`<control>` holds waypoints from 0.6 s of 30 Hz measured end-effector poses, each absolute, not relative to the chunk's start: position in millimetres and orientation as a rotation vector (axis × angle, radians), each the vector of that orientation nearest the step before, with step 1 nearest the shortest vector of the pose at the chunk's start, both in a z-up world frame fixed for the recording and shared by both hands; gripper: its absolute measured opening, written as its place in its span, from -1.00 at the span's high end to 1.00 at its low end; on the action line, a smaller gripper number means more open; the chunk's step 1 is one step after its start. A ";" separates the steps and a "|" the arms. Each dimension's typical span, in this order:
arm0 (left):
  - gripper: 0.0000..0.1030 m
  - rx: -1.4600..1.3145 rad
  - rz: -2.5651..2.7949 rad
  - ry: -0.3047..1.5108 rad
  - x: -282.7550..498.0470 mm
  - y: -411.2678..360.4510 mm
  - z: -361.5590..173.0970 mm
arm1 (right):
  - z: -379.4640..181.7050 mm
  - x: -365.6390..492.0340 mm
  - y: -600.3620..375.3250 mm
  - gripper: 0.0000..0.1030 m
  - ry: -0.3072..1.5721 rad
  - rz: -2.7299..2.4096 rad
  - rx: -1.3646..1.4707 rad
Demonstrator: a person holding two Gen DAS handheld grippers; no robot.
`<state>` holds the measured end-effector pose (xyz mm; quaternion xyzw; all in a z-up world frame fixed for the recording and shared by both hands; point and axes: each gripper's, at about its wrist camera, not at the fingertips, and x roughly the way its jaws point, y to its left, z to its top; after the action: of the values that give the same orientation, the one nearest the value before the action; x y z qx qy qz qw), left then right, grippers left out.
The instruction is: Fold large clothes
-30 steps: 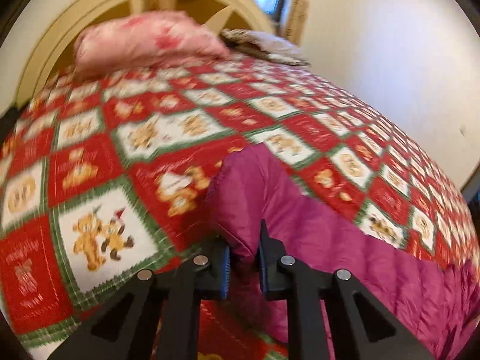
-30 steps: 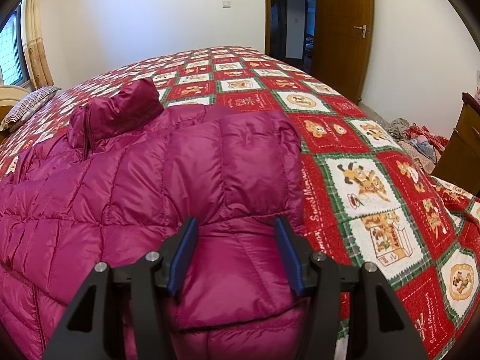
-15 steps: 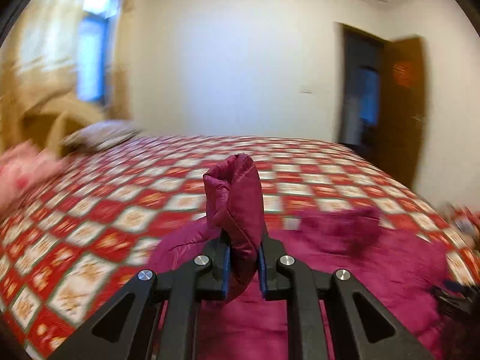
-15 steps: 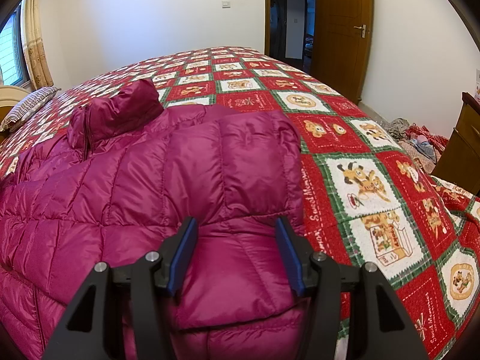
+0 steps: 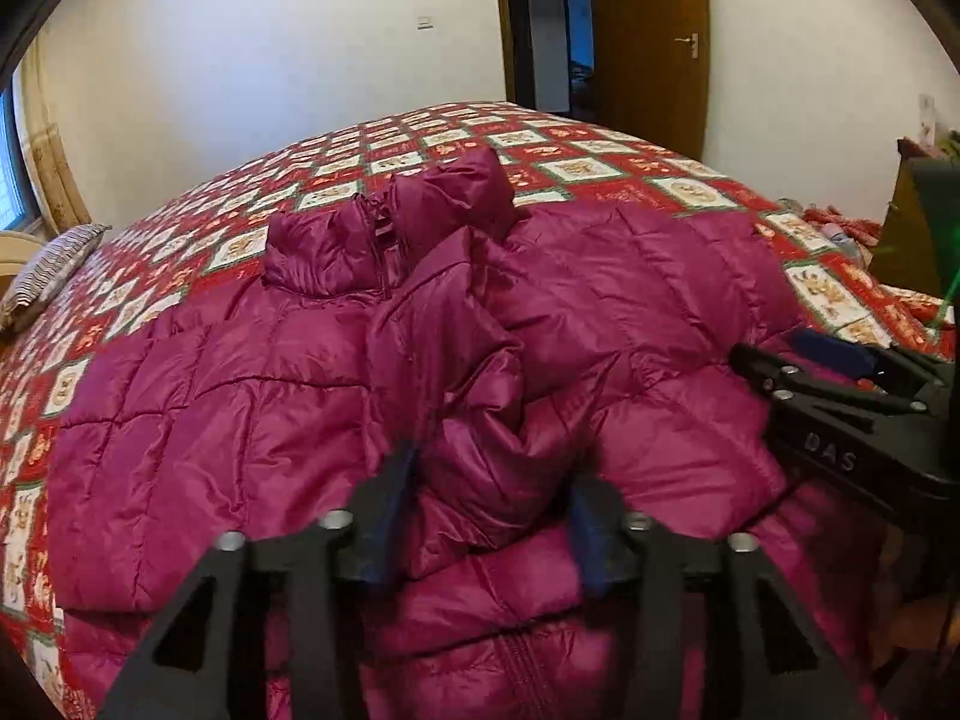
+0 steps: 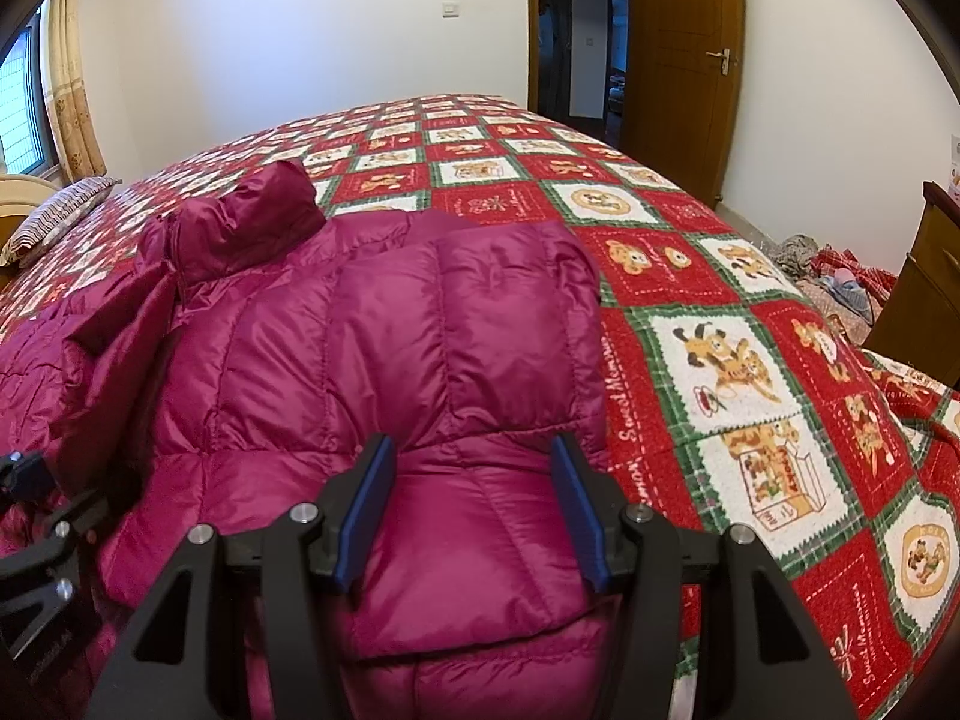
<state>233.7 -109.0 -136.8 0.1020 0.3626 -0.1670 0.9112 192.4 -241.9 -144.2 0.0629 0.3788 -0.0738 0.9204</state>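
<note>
- Left wrist view: the left tool [image 5: 489, 516] has its jaws wide apart and grips nothing; the folded sleeve [image 5: 456, 372] lies loose between them, on top of the magenta down jacket [image 5: 240, 408].
- The jacket lies spread on the bed [image 5: 690, 189], front side up, collar [image 5: 390, 222] far from the cameras, probably so both sleeves can fold inward.
- Right wrist view: the right tool [image 6: 474, 507] is also wide open and holds nothing; it hovers over the other folded part of the jacket [image 6: 420, 348], likely to press it flat.
</note>
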 end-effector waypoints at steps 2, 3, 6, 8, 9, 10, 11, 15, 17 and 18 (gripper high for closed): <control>-0.27 0.187 -0.354 0.760 228.5 -104.2 -134.0 | -144.2 192.5 -242.0 -0.11 0.778 -0.152 0.129; -0.28 0.178 -0.359 0.765 225.7 -102.9 -132.8 | -144.4 192.6 -242.4 -0.11 0.778 -0.152 0.129; -0.29 0.175 -0.403 0.755 206.3 -95.6 -125.9 | -144.4 192.4 -242.0 -0.11 0.778 -0.152 0.130; -0.33 0.183 -0.417 0.695 185.9 -79.9 -117.1 | -144.4 192.0 -242.1 -0.11 0.778 -0.152 0.130; -0.42 0.175 -0.405 0.674 183.2 -70.8 -113.9 | -144.6 192.4 -242.3 -0.11 0.778 -0.151 0.130; -0.48 0.149 -0.367 0.649 181.7 -55.4 -108.3 | -144.5 192.0 -242.0 -0.11 0.778 -0.151 0.130; -0.57 0.104 -0.315 0.630 182.8 -38.2 -104.0 | -144.5 192.3 -242.0 -0.11 0.778 -0.152 0.130; -0.58 -0.086 -0.046 0.642 205.8 27.1 -100.8 | -144.2 192.2 -242.4 -0.12 0.778 -0.155 0.127; -0.58 -0.164 0.099 0.662 216.2 55.0 -106.8 | -144.2 192.8 -242.5 -0.12 0.779 -0.158 0.125; -0.58 -0.197 0.164 0.675 220.3 66.7 -113.8 | -144.2 193.3 -242.6 -0.12 0.779 -0.159 0.124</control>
<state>220.3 66.7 -113.8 -0.0962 0.3302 0.0802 0.9356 193.3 -242.6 -144.2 0.0602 0.3791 -0.0772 0.9201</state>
